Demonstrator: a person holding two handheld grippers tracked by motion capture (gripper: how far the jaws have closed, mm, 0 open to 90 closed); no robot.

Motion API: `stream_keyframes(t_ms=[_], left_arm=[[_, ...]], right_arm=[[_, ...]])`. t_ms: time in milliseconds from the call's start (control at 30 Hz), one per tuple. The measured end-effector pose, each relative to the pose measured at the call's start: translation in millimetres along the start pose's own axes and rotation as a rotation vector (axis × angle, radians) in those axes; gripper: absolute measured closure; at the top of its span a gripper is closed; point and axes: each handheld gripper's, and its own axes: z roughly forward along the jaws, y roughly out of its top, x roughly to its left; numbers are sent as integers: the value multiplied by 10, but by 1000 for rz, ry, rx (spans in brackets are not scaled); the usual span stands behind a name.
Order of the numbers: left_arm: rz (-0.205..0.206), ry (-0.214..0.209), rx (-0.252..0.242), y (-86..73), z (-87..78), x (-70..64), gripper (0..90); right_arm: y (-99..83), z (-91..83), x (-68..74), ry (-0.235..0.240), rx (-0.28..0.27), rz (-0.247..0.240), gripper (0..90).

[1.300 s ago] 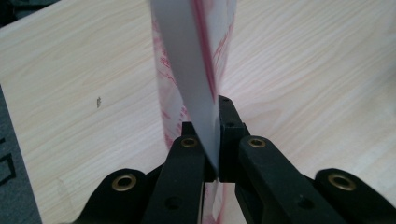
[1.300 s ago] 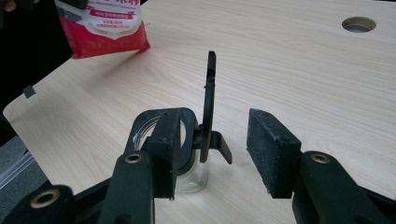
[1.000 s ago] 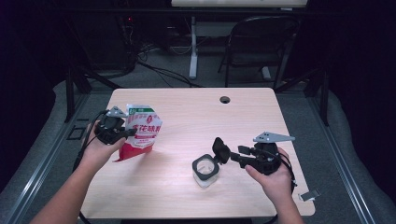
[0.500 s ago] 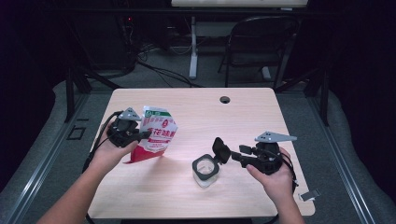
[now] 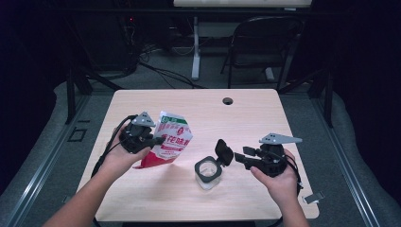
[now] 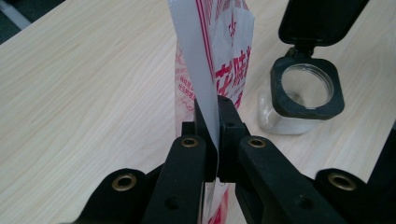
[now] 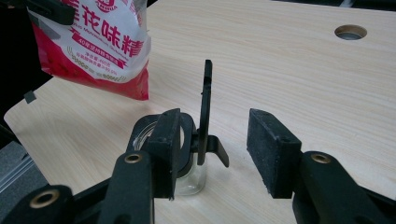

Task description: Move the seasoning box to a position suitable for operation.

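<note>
Pale wood table (image 5: 265,118) under dim lighting, dark floor around it. Left gripper (image 6: 211,135) — jaws clamped on the white edge of the red-and-white bag (image 6: 219,56), which hangs tilted off the surface. Glass jar (image 7: 187,175) stands just ahead of the right gripper (image 7: 219,154); jaws apart, with the jar's upright black flip lid (image 7: 205,109) between them — untouched.

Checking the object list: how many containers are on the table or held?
2. The red-and-white pouch is held up at table left by the left gripper. The glass jar, flip lid open, stands centre front, by the right gripper.
</note>
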Motion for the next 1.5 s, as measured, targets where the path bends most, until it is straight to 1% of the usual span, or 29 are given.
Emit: stream_keyframes(t_ms=[33, 133, 233, 333, 367, 400, 500, 533, 567, 633, 700, 733, 767, 800, 833, 867, 967, 1000, 1033, 1167, 1200, 1233, 1300, 1333, 1367, 1400, 1433, 1467, 1500], left_arm=[[0, 0, 0, 0, 0, 0, 900], [22, -8, 0, 23, 10, -78, 900], [24, -14, -3, 20, 21, -108, 900], [22, -34, -17, -9, 45, -157, 900], [22, -34, -17, -9, 45, -157, 900], [17, -49, -29, -41, 51, -176, 900], [11, -61, -38, -86, 62, -193, 900], [4, -72, -39, -141, 88, -206, 900], [4, -72, -39, -141, 88, -206, 900], [0, -75, -33, -205, 127, -225, 900], [-16, -93, -52, -277, 139, -237, 900], [-30, -100, -75, -337, 119, -246, 900], [-30, -100, -75, -337, 119, -246, 900], [-39, -104, -92, -397, 107, -260, 900], [-39, -104, -92, -397, 107, -260, 900], [-45, -103, -106, -454, 92, -274, 900], [-55, -103, -121, -509, 77, -277, 900], [-67, -105, -138, -560, 69, -269, 900], [-67, -105, -138, -560, 69, -269, 900], [-97, -124, -161, -654, 64, -248, 900], [-105, -132, -169, -696, 60, -236, 900], [-105, -132, -169, -696, 60, -236, 900], [-107, -139, -181, -731, 60, -229, 900], [-113, -145, -193, -763, 58, -231, 900], [-113, -145, -193, -763, 58, -231, 900], [-116, -147, -202, -784, 59, -233, 900], [-119, -151, -199, -797, 57, -236, 900], [-118, -154, -203, -805, 62, -239, 900], [-114, -156, -196, -811, 58, -243, 900]], right_arm=[[0, 0, 0, 0, 0, 0, 549], [4, -4, 4, 3, -1, 0, 549], [4, -5, 7, 1, 0, -1, 549], [5, -6, 9, 1, 1, -3, 549], [5, -6, 9, 1, 1, -3, 549], [4, -4, 10, 1, 0, -3, 547], [4, 2, 17, 2, 0, -3, 543], [4, 9, 23, 6, 3, -6, 542], [4, 9, 23, 6, 3, -6, 542], [3, 20, 33, 4, 6, -6, 543], [5, 23, 46, 4, 15, -12, 562], [8, 24, 63, 1, 19, -33, 581], [8, 24, 63, 1, 19, -33, 581], [17, 26, 92, 4, 16, -46, 592], [17, 26, 92, 4, 16, -46, 592], [31, 29, 133, 18, 28, -64, 606], [40, 43, 178, 35, 30, -68, 610], [67, 54, 234, 54, 47, -83, 610], [67, 54, 234, 54, 47, -83, 610], [154, 122, 383, 100, 69, -113, 614], [196, 173, 450, 117, 88, -128, 618], [196, 173, 450, 117, 88, -128, 618], [249, 250, 536, 136, 106, -144, 643], [279, 318, 596, 162, 127, -157, 660], [279, 318, 596, 162, 127, -157, 660], [287, 361, 631, 175, 137, -160, 670], [292, 414, 674, 191, 153, -166, 680], [286, 462, 711, 199, 156, -167, 686], [288, 492, 731, 208, 170, -173, 690]])
